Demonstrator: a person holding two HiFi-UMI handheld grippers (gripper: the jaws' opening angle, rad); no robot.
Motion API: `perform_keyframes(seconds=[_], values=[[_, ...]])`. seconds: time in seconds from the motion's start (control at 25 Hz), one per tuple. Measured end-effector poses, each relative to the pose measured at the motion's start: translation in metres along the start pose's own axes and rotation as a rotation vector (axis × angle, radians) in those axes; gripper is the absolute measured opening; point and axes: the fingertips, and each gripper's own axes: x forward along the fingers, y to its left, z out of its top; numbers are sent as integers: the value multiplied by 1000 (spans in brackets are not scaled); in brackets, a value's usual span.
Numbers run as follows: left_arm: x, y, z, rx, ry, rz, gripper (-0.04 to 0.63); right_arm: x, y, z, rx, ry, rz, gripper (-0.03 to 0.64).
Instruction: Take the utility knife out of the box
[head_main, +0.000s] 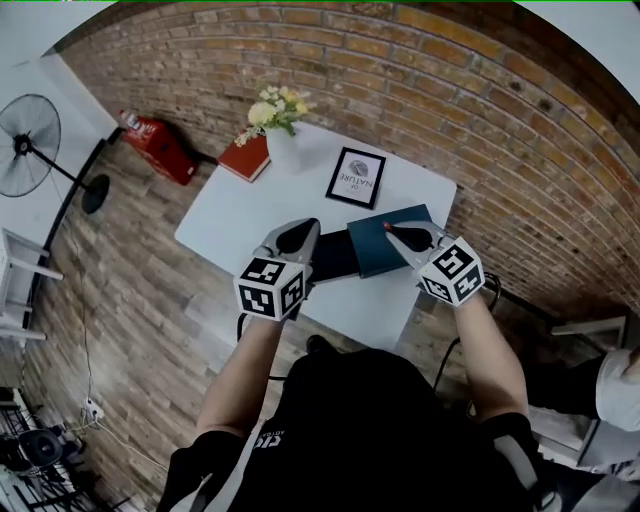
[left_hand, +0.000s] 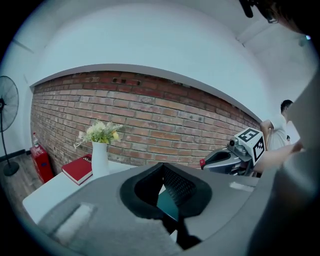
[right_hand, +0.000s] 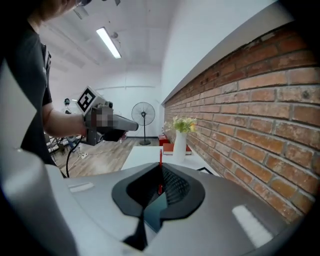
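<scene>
My right gripper (head_main: 398, 233) hovers over the dark teal box (head_main: 385, 255) on the white table (head_main: 240, 215). It is shut on the thin red utility knife (head_main: 388, 228), whose red edge stands between the pads (right_hand: 160, 172) in the right gripper view. The knife's red end (left_hand: 202, 163) also pokes out of that gripper (left_hand: 216, 160) in the left gripper view. My left gripper (head_main: 304, 232) hangs above the black part of the box (head_main: 335, 256). Its jaws are together with nothing between them (left_hand: 162, 176).
A white vase of flowers (head_main: 283, 140), a red book (head_main: 246, 157) and a framed picture (head_main: 356, 177) stand at the table's far side. A red extinguisher (head_main: 160, 147) and a fan (head_main: 25, 145) are on the floor at left. A brick wall runs behind the table.
</scene>
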Motion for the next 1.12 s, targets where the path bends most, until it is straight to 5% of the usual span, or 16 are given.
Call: perform_keyframes(seconds=[0.52,1.12], values=[[-19,-40,47,47,-109,52,8,-110,-24,42,114,-301,-116,9],[-72,27,45,79,-138,64,8,-101,21,65,197,-405,-249,9]])
